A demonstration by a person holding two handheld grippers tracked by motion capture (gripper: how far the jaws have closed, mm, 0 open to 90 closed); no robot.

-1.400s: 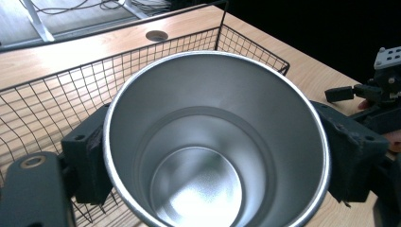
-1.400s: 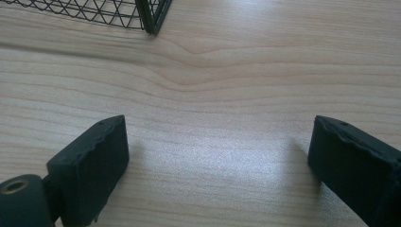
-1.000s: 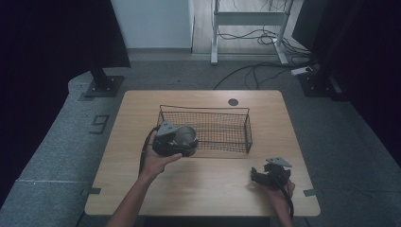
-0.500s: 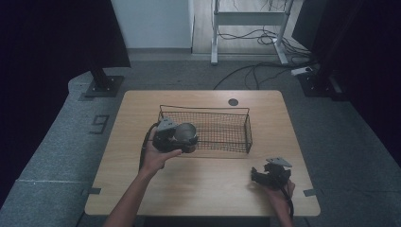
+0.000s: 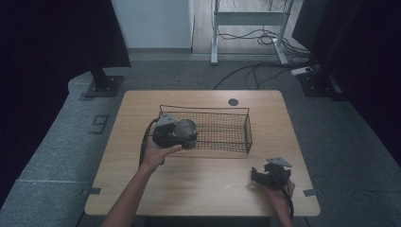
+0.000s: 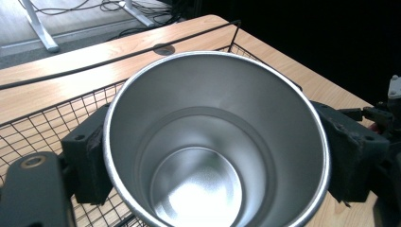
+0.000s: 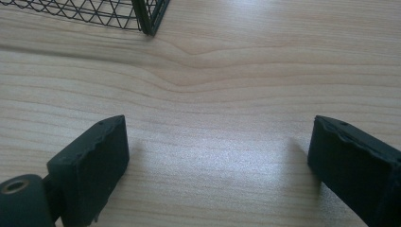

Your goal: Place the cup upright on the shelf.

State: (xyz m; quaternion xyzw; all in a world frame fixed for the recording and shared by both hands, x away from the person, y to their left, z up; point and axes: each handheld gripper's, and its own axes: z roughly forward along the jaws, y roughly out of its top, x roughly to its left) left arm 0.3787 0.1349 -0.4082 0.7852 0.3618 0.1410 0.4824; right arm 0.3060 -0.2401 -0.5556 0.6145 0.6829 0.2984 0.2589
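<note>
Nearest to us, our right gripper (image 5: 257, 176) rests low over the table's (image 5: 203, 189) near right part with its jaws spread wide and nothing between them; in the right gripper view, bare pale wood grain shows between the two ridged black pads (image 7: 94, 163).

Farther in, our left gripper (image 5: 172, 135) is clamped on a steel cup (image 6: 215, 142), one pad on each side of its wall. In the high view the cup (image 5: 185, 128) hangs at the near left end of the wire basket (image 5: 246, 130), about at rim level; we cannot tell whether its base is past the wire yet.

We judge the step in hand to be setting the cup into the basket. To do it well, we should keep the cup level and carry it clear of the thin rim wire. We should lower it until the base meets the mesh floor, and only then let the jaws part.

The cup is smooth, brushed metal, round, tapering towards its base, and likely slippery against the pads. The basket is dark open grid, rectangular, light enough to shift if nudged.
</note>
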